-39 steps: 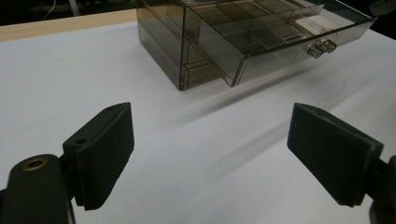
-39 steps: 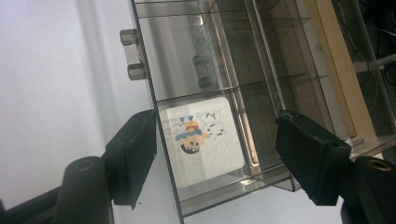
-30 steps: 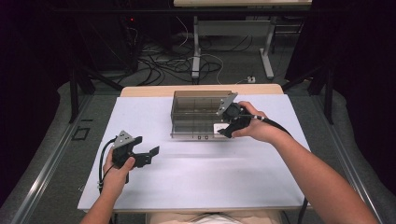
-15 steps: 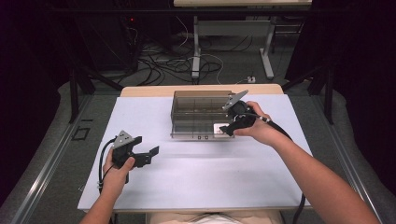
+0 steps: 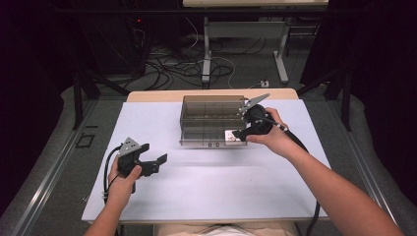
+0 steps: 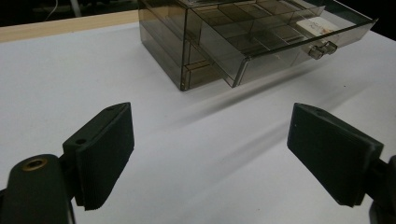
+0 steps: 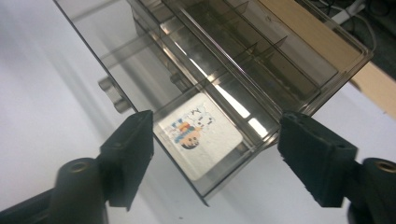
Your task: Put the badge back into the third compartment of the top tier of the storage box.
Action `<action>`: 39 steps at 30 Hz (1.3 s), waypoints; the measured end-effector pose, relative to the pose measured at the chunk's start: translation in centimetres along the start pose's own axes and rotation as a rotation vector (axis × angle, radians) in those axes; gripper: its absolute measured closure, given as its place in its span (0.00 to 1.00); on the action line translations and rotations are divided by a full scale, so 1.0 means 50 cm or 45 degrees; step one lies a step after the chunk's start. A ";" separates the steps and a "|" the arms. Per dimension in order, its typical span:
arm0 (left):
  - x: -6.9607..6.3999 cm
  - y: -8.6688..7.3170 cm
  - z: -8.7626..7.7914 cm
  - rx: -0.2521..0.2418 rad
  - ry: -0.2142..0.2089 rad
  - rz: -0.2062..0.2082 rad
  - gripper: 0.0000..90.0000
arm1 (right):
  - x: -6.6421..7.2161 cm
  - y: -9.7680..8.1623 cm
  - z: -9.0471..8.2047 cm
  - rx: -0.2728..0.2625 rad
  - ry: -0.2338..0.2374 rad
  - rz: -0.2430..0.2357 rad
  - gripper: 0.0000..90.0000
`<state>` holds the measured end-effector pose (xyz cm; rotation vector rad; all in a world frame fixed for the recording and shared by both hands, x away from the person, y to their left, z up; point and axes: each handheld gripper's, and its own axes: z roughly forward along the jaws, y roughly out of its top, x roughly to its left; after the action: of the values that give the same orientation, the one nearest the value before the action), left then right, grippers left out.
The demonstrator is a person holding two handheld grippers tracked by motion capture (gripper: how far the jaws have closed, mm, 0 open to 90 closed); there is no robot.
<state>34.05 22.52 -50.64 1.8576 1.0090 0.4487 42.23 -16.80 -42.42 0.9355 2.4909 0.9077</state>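
Observation:
A smoky clear drawer box stands at the middle back of the white table. Its top drawer is pulled out and split into several compartments. A white card with a cartoon print lies flat in the drawer's front right compartment. My right gripper hovers over that corner. Its jaws have just been closing but stand apart, with the card and drawer corner below the gap and no pad touching. My left gripper rests at the front left, open and empty.
The drawer's small knob sticks out toward me. The table's wooden edge runs behind the box. Cables and table legs lie on the floor beyond. Bare white tabletop stretches between my hands.
My right gripper has shifted only slightly over the drawer's right end. The left hand and gripper have kept still.

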 end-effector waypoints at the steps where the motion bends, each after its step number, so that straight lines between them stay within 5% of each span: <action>1: 0.000 0.000 0.000 0.000 0.001 -0.001 0.17 | 0.000 -0.002 0.001 -0.014 -0.003 0.027 0.33; 23: -0.004 0.002 0.000 -0.003 -0.011 -0.010 0.17 | -0.007 -0.059 -0.005 -0.175 -0.029 0.195 0.20; 39: -0.004 0.006 0.003 -0.012 -0.007 -0.015 0.17 | -0.002 -0.089 -0.020 -0.305 -0.035 0.260 0.18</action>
<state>34.14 22.22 -50.42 1.8429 1.0122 0.4407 39.72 -19.93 -44.62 1.1232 2.2302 1.2171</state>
